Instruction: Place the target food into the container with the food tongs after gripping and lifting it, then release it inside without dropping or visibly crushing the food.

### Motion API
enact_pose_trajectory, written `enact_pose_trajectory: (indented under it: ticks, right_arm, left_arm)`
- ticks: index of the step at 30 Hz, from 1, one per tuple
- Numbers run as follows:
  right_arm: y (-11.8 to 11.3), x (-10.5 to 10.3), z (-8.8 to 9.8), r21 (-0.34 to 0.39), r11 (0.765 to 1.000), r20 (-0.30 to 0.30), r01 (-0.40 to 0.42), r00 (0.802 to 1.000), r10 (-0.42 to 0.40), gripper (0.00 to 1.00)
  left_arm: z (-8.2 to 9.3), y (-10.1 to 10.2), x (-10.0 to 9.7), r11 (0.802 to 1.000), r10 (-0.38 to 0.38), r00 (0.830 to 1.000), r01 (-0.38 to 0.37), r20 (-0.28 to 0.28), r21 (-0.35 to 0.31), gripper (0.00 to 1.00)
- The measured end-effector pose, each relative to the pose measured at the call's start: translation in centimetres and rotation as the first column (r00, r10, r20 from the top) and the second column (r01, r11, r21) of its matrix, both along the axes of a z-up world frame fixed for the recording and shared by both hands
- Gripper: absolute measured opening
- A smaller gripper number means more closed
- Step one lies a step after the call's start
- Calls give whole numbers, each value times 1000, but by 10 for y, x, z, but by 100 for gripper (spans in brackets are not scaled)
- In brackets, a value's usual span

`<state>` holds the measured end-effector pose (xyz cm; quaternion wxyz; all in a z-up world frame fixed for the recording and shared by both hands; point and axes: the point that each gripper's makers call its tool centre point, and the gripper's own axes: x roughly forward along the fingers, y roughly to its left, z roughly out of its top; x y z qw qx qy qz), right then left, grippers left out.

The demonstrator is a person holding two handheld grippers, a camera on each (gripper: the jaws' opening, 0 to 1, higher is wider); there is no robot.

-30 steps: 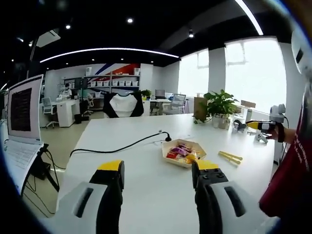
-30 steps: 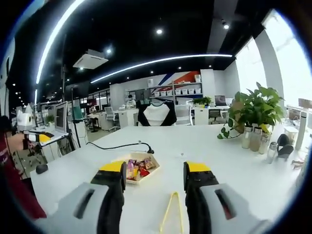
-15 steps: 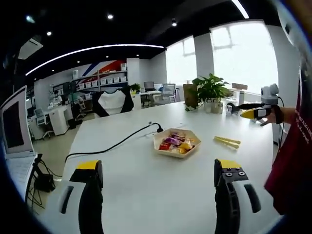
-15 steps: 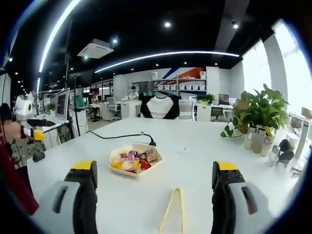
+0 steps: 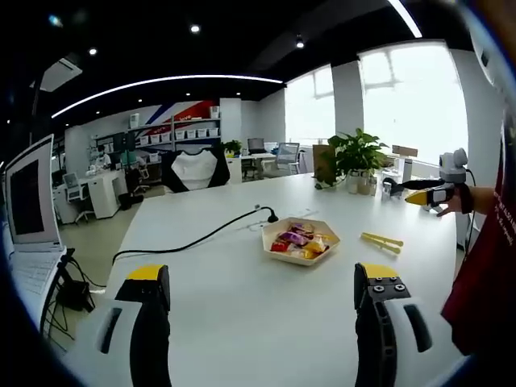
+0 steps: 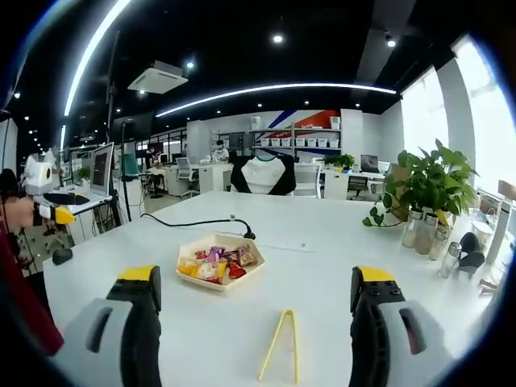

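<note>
On the white tabletop the tray sat mid-surface, the food tongs just nearer the right tongs; those and the left tongs gaped wide, empty. The food tongs looked light, springy and slick, best pinched across both arms mid-length; their long axis ran away from the right view, hinge far, tips near; the wrapped snacks looked light and crushable.

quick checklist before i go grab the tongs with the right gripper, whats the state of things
1. Right gripper open, jaws wide apart, nothing held: ok.
2. Yellow tongs lying flat on the white table, between the jaws' line and apart from them: ok.
3. Path to the tongs free of the black cable: ok.
4. Tray of wrapped snacks upright, beyond the tongs: ok.
5. Left gripper open, held away from the tray: ok.
6. Which snack is the target: cannot tell.
</note>
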<state>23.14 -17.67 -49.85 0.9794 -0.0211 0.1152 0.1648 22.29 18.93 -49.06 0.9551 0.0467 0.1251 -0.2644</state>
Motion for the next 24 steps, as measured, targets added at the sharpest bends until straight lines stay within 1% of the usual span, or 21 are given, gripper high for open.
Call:
enact_pose_trajectory:
  ticks: [5,11,13,19,24]
  right_arm:
    - [3,0,-5,-16,1000,-8,-20,1000,20,100]
    - [3,-1,-11,-22,999,-16,-29,999,29,100]
    - [3,-2,-11,-24,999,-14,-29,999,29,100]
    - [2,-5,-13,-21,999,-22,-25,999,25,100]
    - [2,-5,-12,-14,1000,-17,-24,1000,24,100]
  left_arm:
    - [4,4,1,1000,11,1000,-11,15,-12,100]
    - [0,3,-1,1000,13,1000,-13,5,-20,100]
    - [1,2,-1,1000,12,1000,-12,5,-28,100]
    - [1,3,-1,1000,11,1000,-10,8,-21,100]
    - [0,4,-3,1000,15,1000,-14,10,-21,100]
